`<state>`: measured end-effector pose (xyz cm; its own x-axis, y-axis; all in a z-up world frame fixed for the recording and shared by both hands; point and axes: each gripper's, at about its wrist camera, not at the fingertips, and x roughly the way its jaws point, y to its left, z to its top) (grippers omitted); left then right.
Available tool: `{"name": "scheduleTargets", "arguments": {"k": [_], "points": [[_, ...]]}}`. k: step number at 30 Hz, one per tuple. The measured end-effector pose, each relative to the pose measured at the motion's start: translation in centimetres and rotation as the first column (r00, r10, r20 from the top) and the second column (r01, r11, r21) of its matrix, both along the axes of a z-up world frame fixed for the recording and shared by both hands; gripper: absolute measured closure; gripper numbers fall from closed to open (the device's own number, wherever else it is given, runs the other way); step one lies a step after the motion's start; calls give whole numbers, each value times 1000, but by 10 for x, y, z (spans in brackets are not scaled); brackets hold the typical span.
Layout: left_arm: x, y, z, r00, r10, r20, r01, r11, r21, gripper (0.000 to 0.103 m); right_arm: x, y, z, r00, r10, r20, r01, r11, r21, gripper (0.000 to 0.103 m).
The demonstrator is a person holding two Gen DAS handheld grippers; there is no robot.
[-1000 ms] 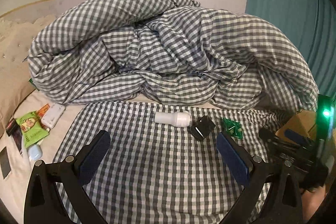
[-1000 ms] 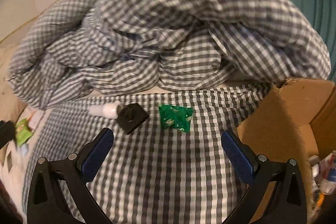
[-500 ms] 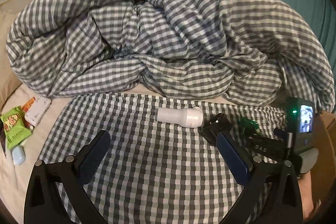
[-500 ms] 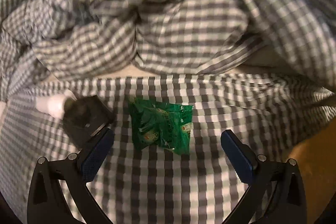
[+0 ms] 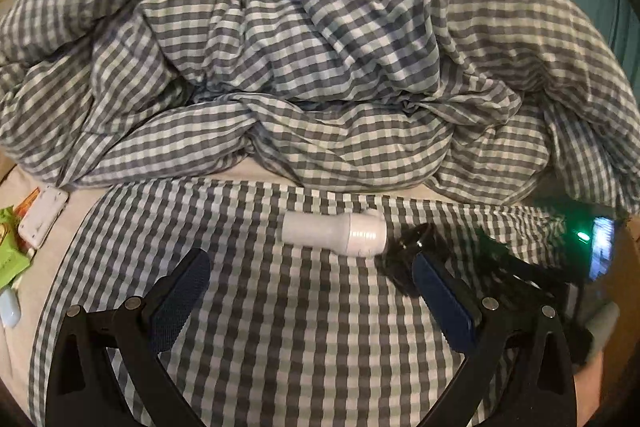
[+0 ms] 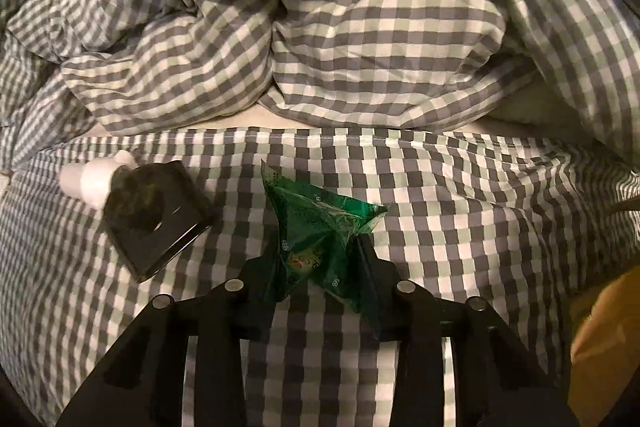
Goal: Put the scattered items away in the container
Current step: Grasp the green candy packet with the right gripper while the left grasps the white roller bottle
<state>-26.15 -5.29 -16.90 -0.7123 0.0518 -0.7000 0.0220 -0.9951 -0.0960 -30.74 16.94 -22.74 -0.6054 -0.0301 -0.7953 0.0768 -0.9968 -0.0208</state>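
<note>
Between the right tongs (image 6: 318,259), pinched, the green packet (image 6: 316,223) points away, upward.

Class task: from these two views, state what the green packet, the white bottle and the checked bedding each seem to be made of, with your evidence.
Green packet: thin glossy plastic film or foil, probably; it crumples into sharp creases where the right hand-held gripper pinches it.
White bottle: matte plastic, likely; smooth body, ribbed cap.
Checked bedding: woven cloth, matte, in soft folds.
</note>
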Motion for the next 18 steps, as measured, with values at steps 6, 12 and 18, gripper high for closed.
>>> {"name": "scheduleTargets", "arguments": {"k": [6, 12, 18], "points": [[-32, 7, -26, 1000, -17, 23, 17, 1000, 6, 0, 15, 8, 17, 999, 10, -40, -12, 999, -45, 69], [-57, 21, -49, 996, -79, 47, 80, 997, -5, 0, 27, 9, 40, 995, 36, -89, -43, 996, -77, 69], [-76, 20, -70, 992, -83, 92, 82, 997, 14, 0, 27, 7, 54, 991, 49, -125, -62, 993, -99, 68]]}}
